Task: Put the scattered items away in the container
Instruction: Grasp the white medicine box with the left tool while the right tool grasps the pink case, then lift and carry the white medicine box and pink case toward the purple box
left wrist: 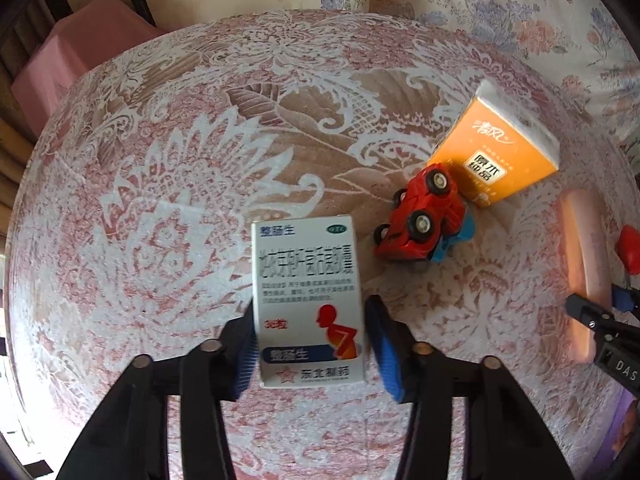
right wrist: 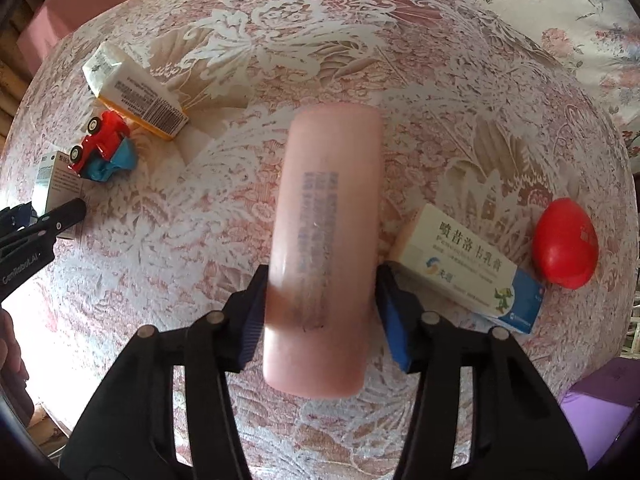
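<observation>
My left gripper [left wrist: 310, 344] is shut on a white medicine box [left wrist: 308, 300] with a red figure printed on it, held above the lace tablecloth. My right gripper [right wrist: 320, 312] is shut on a pink bottle [right wrist: 324, 248], its length pointing away from me. A red and blue toy car [left wrist: 424, 220] lies on its side next to an orange tissue pack [left wrist: 500, 148]. A white and blue ointment box [right wrist: 468, 268] and a red egg-shaped toy [right wrist: 566, 242] lie right of the bottle. The purple container [right wrist: 600, 412] shows at the lower right edge.
A round table with a pink and white lace cloth [left wrist: 180, 160] carries everything. A pink stool [left wrist: 80, 48] stands behind it at the left. A floral bedspread [left wrist: 520, 12] lies beyond the table at the right.
</observation>
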Action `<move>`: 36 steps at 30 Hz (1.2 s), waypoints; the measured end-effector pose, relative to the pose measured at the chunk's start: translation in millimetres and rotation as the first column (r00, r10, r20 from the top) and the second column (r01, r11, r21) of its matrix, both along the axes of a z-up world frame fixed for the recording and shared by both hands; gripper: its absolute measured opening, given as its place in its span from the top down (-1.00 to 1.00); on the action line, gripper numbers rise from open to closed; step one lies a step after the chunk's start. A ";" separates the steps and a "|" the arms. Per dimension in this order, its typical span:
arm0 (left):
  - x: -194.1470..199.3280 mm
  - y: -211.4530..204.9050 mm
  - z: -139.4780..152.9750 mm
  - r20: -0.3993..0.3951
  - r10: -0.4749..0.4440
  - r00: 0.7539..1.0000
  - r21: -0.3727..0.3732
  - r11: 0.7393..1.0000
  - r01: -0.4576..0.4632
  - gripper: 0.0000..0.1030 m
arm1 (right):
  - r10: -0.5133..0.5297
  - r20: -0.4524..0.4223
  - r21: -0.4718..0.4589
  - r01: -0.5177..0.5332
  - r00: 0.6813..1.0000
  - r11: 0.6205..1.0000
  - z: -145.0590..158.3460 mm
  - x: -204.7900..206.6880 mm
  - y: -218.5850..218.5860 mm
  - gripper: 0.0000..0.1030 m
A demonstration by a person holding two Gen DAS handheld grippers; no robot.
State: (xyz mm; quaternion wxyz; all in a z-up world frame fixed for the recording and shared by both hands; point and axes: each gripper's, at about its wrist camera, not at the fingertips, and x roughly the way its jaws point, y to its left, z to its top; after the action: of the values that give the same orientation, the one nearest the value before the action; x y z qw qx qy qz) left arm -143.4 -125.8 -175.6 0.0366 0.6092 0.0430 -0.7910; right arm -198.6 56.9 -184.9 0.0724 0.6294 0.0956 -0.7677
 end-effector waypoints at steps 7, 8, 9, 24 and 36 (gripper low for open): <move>2.5 -7.5 0.6 0.012 0.012 1.000 0.032 0.999 -0.012 0.17 | -0.001 0.007 -0.067 0.002 1.000 0.998 9.5 0.8 -6.7 -0.03; 3.5 -8.8 0.7 0.014 0.017 1.000 0.039 0.999 -0.018 0.17 | 0.000 0.007 -0.073 0.001 1.000 0.997 12.4 1.0 -6.8 -0.03; 4.5 -10.0 0.7 0.015 0.023 1.000 0.046 0.999 -0.024 0.17 | 0.001 0.007 -0.079 0.000 1.000 0.997 15.4 1.3 -6.6 -0.03; 40.2 -11.3 -0.4 0.063 -0.001 0.998 0.063 0.998 -0.003 0.17 | 0.015 0.035 -0.137 -0.010 0.999 0.991 46.3 27.5 14.3 -0.03; 60.8 6.0 1.3 0.105 -0.079 0.991 0.057 0.996 0.073 0.17 | -0.068 0.034 -0.178 0.073 0.997 0.981 48.1 76.4 33.0 -0.03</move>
State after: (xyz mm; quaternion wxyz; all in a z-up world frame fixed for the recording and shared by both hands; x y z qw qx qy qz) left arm -82.6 -119.8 -174.3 -0.0075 0.6527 0.0389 -0.7566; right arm -122.3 89.9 -136.9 0.1029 0.6339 0.0027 -0.7665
